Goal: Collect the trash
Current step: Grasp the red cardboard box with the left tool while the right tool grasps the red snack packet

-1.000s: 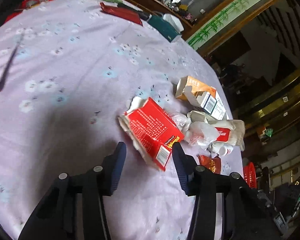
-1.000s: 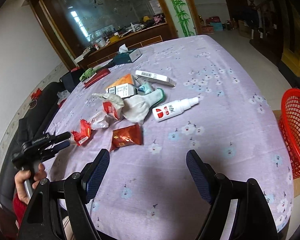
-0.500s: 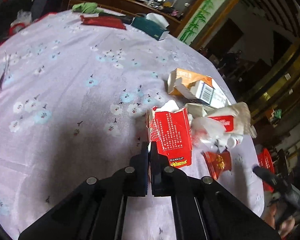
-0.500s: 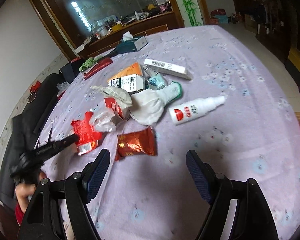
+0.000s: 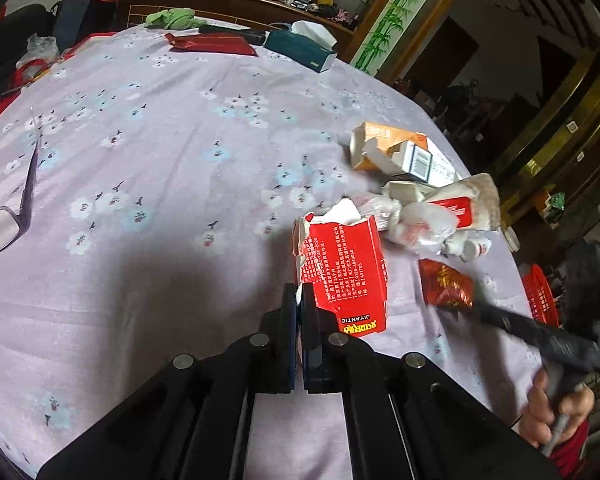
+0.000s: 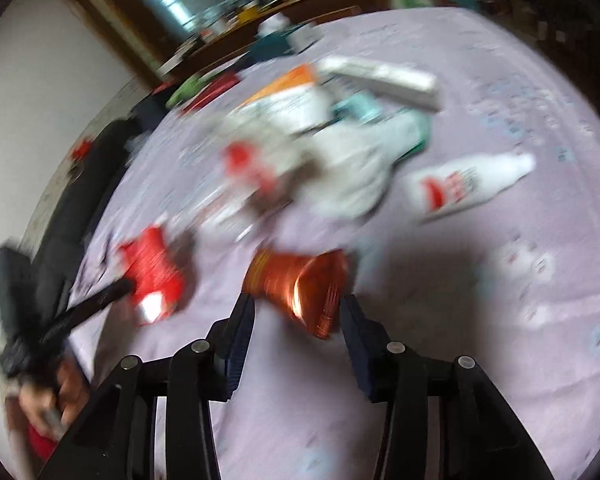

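Since a second ago, the left gripper [image 5: 299, 300] has pinched its two fingers together on the torn edge of the red box [image 5: 344, 276], which was lying loose between them before. The box now stands up from the purple flowered tablecloth [image 5: 160, 160], just in front of the fingers.

The right gripper [image 6: 298, 312] has moved in close to the shiny red snack packet [image 6: 300, 284]. Its fingers are apart, one on each side of the packet. That view is blurry, so I cannot tell if they touch it.

From the left wrist view, the packet [image 5: 446, 285] lies to the right of the red box. Just past the box is a heap of white crumpled bags [image 5: 428, 220], and farther away an orange carton [image 5: 384, 146]. A white spray bottle [image 6: 468, 184] lies to the right of the heap in the right wrist view.

A red basket [image 5: 538, 300] sits off the right edge of the table. Glasses [image 5: 8, 220] lie on the cloth at the far left. A teal tissue box [image 5: 300, 50] sits at the far end.
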{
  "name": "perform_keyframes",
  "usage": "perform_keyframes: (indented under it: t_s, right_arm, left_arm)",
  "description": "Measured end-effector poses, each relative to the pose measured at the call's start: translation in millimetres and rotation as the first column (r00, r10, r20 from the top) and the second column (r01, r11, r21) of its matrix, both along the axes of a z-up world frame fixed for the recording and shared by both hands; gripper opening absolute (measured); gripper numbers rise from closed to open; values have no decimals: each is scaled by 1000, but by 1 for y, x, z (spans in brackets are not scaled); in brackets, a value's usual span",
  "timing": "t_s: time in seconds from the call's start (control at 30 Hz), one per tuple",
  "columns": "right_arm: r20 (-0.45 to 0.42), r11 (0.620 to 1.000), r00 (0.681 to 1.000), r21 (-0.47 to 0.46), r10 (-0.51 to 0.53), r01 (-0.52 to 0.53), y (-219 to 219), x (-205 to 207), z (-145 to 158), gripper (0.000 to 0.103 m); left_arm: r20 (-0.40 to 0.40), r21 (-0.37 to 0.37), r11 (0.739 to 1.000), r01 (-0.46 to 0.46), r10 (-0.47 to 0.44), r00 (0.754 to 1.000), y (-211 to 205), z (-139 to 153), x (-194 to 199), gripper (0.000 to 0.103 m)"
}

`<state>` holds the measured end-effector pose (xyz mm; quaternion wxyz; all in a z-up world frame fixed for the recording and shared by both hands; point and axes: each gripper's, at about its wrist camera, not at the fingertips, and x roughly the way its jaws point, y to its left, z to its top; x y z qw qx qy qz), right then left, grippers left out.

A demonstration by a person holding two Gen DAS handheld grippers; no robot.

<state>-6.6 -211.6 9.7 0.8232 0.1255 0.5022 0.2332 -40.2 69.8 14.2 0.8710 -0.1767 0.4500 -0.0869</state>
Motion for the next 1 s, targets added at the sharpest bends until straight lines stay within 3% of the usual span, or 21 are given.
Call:
perform_keyframes:
  t_s: [0.1,0.17,0.27,0.33,0.4,0.5,0.53,0.6,0.8,0.9,0.97,1.0]
  right_arm:
    - [-42,992,992,40,122,-121,15,-21,3,48]
    - [-24,985,985,42,170,-169,18,-32,11,48]
    - [32,986,986,15,164,-164,12,-31,24,51]
    - [81,991,988,-44,129,-126,8,-25,30,53]
    - [136,991,985,-94,108,-95,6,-15,34,54]
    - [165,986,981,-152,98,-73,10,-1,28,58]
    - [154,987,984,-143,91,-69,11,7,24,59]
    - [132,990,988,-124,81,-64,12,20,17,60]
    - [92,975,982,-168,164,-147,36,21,-3,61]
    - [121,948,967,-256,225,-189,51,6,-4,61]
    - [157,930,962,-328,223,-162,57,-1,-4,47]
    - [164,929,962,-337,218,-154,58,-4,-5,47]
  left_arm:
    - [-15,-13,1000,-2,2,1000,2,-5,5,1]
    - [-15,-13,1000,-10,9,1000,2,-7,8,2]
    - [-36,-28,1000,-14,13,999,0,-11,16,14]
    - [-42,-25,1000,-19,18,999,-3,-13,19,28]
    - [-40,-23,1000,-19,18,999,-5,-15,22,33]
    - [-22,-5,1000,-16,16,1000,-10,-14,25,31]
    - [-21,-8,1000,-12,11,1000,-11,-15,26,19]
    - [-34,-12,1000,-3,3,999,-14,-18,28,9]
    - [10,2,1000,17,-17,1000,-18,-15,14,7]
    - [41,34,999,17,-18,999,-24,-9,5,6]
    - [64,45,999,15,-17,998,-28,-5,1,6]
    - [82,59,998,11,-16,996,-31,-1,-3,6]
